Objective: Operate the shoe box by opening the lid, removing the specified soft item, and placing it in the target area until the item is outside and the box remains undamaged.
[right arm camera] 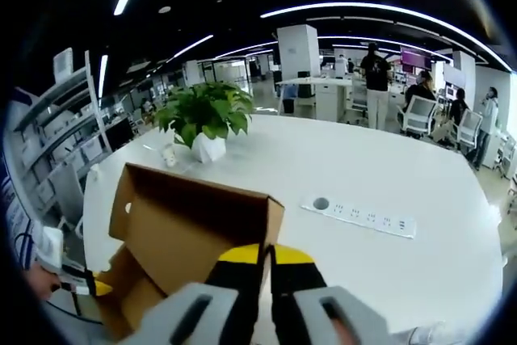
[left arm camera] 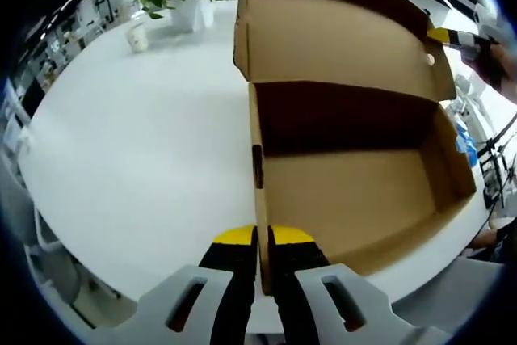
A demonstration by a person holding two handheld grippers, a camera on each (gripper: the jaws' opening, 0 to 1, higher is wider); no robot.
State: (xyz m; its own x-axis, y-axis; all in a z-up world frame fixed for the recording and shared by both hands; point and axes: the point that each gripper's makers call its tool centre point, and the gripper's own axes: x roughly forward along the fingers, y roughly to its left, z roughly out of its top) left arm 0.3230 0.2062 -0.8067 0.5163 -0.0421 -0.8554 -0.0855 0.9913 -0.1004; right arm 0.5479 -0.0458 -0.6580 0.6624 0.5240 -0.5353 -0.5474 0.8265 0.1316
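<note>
Both grippers [left arm camera: 263,236] [right arm camera: 265,254] clamp shoe box [left arm camera: 355,199] walls; lid [left arm camera: 339,38] upright, long axis across left gripper view.

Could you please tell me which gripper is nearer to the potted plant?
Right, I'd judge. The right gripper pinches the raised lid on the potted plant's side; the left gripper clamps the box's near wall.

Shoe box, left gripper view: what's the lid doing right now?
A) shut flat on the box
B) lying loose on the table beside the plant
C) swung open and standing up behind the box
C: the lid stands raised behind the open shoe box, whose brown floor is bare, while the left tongs pinch the box's near side wall.
</note>
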